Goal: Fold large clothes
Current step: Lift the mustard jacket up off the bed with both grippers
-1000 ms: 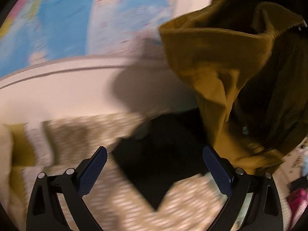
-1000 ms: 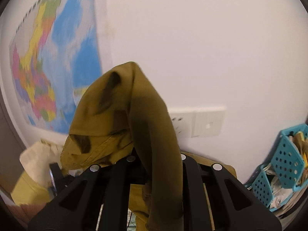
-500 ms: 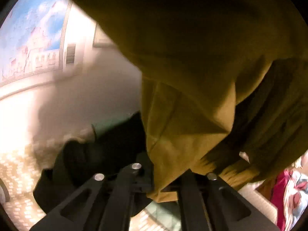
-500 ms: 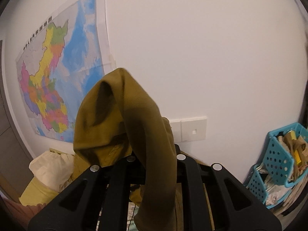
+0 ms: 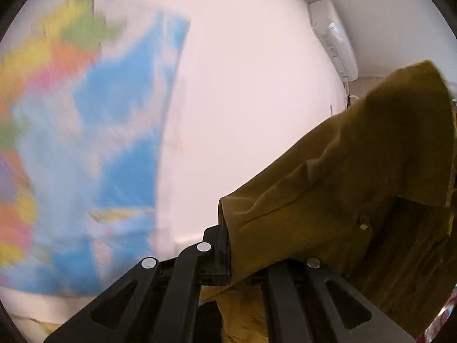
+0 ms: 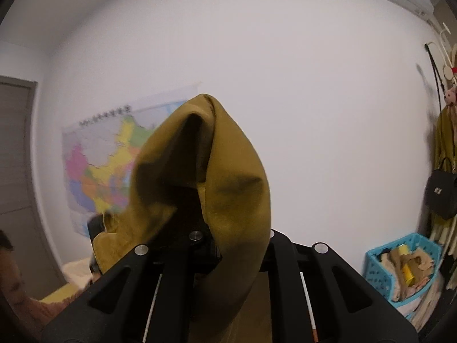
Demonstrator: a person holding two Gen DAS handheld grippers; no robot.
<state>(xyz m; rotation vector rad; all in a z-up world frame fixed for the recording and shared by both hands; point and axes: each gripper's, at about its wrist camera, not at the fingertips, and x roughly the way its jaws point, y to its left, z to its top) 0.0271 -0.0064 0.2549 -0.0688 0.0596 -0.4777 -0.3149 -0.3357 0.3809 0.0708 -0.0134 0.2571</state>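
Note:
A large mustard-yellow garment (image 5: 342,188) hangs in the air between both grippers. My left gripper (image 5: 228,257) is shut on one edge of it, and the cloth stretches up and to the right. In the right wrist view my right gripper (image 6: 228,245) is shut on another bunched part of the same garment (image 6: 217,165), which bulges up over the fingers and hides the fingertips. Both grippers are raised high and point at the wall.
A coloured wall map (image 5: 80,131) (image 6: 97,171) hangs on the white wall. An air conditioner (image 5: 334,37) is mounted up high. A blue basket (image 6: 400,265) of items stands at lower right, with a black handbag (image 6: 441,197) hanging above it. A grey door (image 6: 14,171) is at left.
Both grippers have risen with the garment; the bed and the black clothing have dropped out of the left view. The left gripper was open one second ago and has shut on the cloth.

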